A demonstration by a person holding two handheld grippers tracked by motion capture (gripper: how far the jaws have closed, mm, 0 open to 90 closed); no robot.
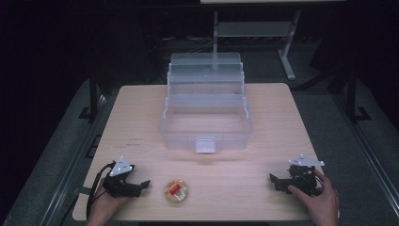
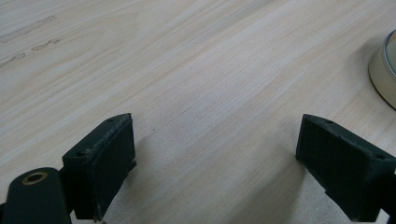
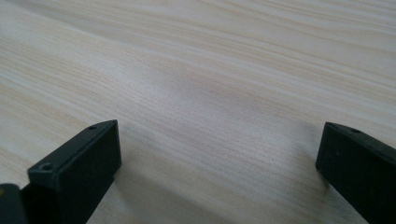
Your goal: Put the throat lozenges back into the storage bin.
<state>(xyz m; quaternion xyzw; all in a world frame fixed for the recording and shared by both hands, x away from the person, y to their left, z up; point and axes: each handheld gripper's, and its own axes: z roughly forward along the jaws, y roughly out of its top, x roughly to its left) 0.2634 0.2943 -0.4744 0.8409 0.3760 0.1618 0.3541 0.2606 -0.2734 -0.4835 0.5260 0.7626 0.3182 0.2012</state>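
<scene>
Right hand-held gripper (image 3: 217, 172) low over a pale, fine-grained wooden tabletop (image 3: 210, 79), its two black blocky jaws set wide apart at the bottom corners, bare wood between them, soft shadows beneath each jaw

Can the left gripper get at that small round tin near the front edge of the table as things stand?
Probably yes. The left gripper rests on the table with its fingers spread wide, and the round tin sits just beside it, with bare wood between them and nothing in the way.

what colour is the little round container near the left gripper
Yellowish round container with a red-and-white label on top; high view shows it best.
</scene>
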